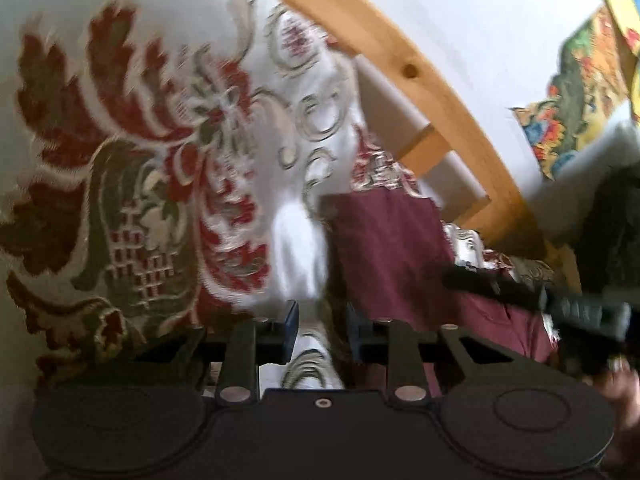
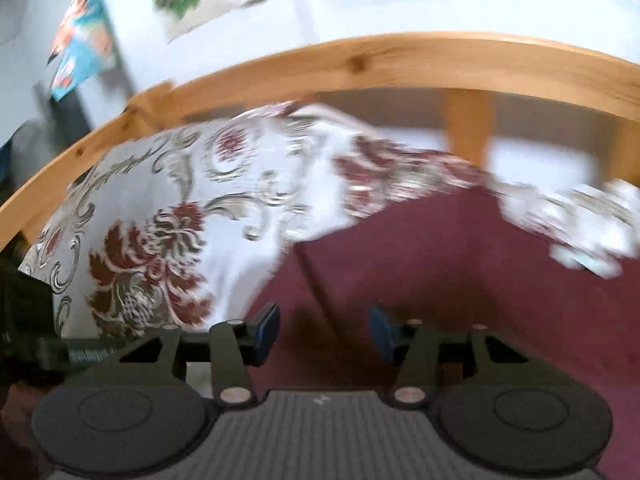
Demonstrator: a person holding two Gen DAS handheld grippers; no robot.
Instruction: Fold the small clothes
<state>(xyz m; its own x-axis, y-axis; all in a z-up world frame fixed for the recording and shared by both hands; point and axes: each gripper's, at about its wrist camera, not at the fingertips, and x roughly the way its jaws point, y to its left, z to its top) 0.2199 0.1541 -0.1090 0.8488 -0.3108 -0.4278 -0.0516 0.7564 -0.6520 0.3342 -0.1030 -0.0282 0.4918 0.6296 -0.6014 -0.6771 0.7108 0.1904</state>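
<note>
Presently noted: left gripper (image 1: 322, 332) narrowly parted over white floral-patterned bedcover (image 1: 160, 140); right gripper (image 2: 324, 332) released, empty, above maroon cloth garment (image 2: 460, 264); both views blurred.

No text, label, brand, number or sign can be read in either view. In the right wrist view, a faint light strip of what may be lettering runs along the dark body of the left gripper (image 2: 80, 354) at the left edge, but blur leaves it unreadable. The colourful pictures (image 2: 86, 36) on the wall behind are too smeared to show any words. A small pale mark (image 2: 320, 399) sits on the ribbed top of the near gripper's body, too small to make out.
</note>
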